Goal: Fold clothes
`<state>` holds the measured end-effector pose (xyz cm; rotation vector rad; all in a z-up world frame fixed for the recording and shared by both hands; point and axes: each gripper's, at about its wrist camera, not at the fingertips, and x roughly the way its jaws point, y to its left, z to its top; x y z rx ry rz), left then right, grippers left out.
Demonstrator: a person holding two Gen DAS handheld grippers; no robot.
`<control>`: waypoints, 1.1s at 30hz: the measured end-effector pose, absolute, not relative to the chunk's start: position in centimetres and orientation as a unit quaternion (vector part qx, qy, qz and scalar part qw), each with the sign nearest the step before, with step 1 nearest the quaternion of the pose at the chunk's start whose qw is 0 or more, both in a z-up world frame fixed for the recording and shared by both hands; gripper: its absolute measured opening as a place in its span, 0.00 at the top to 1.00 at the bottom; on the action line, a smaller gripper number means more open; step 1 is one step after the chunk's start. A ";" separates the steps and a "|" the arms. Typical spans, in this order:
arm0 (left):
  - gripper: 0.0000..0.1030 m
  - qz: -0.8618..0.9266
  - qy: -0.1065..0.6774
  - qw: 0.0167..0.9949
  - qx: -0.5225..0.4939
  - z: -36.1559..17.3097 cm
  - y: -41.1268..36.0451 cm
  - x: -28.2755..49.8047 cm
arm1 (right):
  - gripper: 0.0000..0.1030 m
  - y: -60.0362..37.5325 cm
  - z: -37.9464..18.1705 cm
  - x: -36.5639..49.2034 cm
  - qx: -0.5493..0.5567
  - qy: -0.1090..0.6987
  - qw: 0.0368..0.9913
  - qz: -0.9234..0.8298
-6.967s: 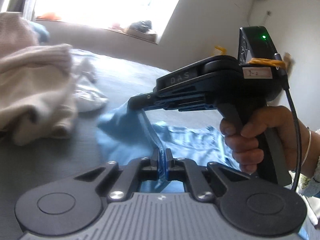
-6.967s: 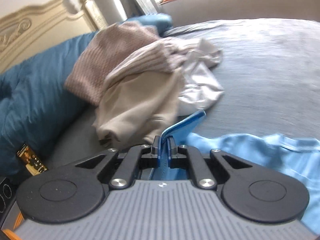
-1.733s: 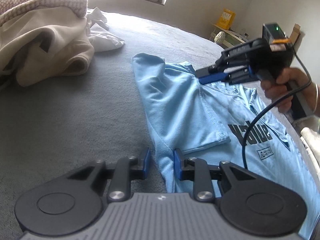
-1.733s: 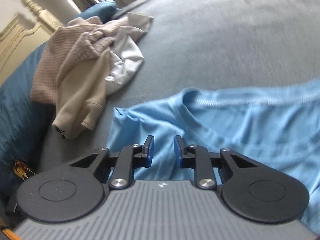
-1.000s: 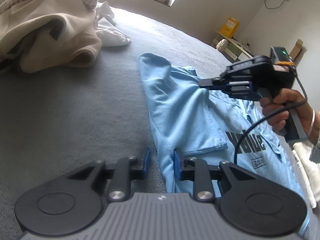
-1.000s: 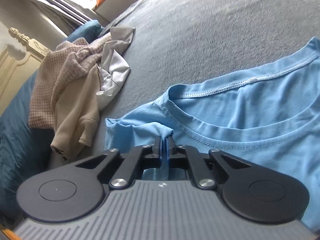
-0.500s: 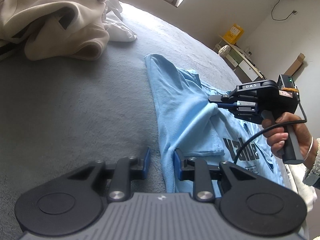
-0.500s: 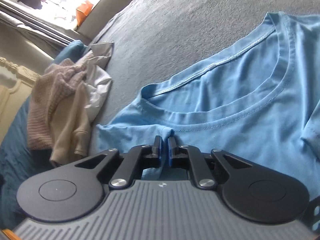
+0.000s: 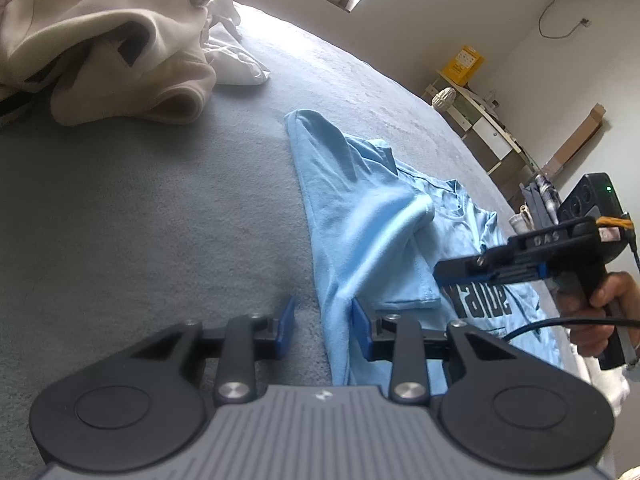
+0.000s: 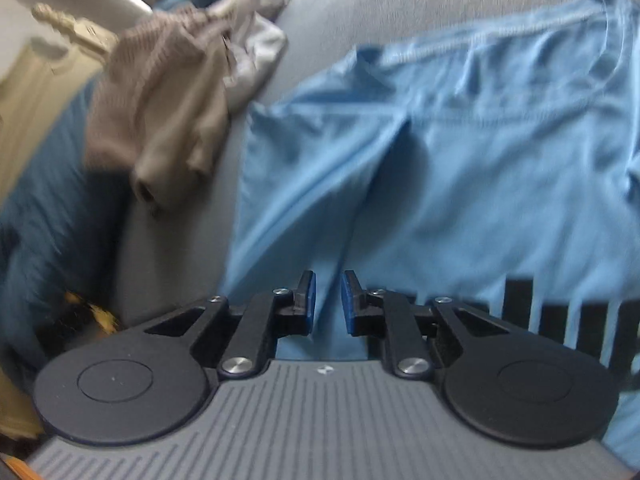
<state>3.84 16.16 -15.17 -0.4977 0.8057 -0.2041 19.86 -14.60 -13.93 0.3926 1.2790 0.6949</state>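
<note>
- The blue shirt (image 9: 372,216) lies on the grey bed (image 9: 140,216), its near sleeve folded in over the body; dark print shows past the fold.
- Its left edge runs as a raised ridge from the far shoulder down to the left gripper (image 9: 322,328).
- Left gripper: jaws apart and opening, straddling that edge; the right pad (image 9: 357,330) is at the cloth, the left pad over bare bed, no pinch visible.
- Right gripper (image 10: 327,300), seen also in the left view (image 9: 440,276): jaws opening with a narrow gap, over the shirt near its print, nothing clamped between them. A hand (image 9: 600,316) holds its handle, at the shirt's right.
- The collar (image 10: 600,52) lies at the shirt's far end, flat.
- Left of the shirt the bed is bare and wide up to the clothes pile (image 9: 108,60), well apart from the shirt.
- A teal duvet (image 10: 44,208) lies beyond the pile.
- Beyond the shirt's far shoulder, more bare bed toward the wall.
</note>
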 end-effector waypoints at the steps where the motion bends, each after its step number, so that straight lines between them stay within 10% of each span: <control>1: 0.67 -0.096 0.387 0.887 -0.231 -15.1 15.9 3.8 | 0.86 -14.5 -14.3 19.5 0.182 0.585 0.723 0.319; 22: 0.62 -0.089 0.381 0.900 -0.194 -13.9 16.9 2.9 | 0.93 -12.9 -14.1 15.4 0.165 0.625 0.703 0.298; 33: 0.55 -0.091 0.381 0.916 -0.083 -13.1 12.7 5.8 | 0.91 -9.4 -8.9 15.8 -0.065 0.399 0.841 0.358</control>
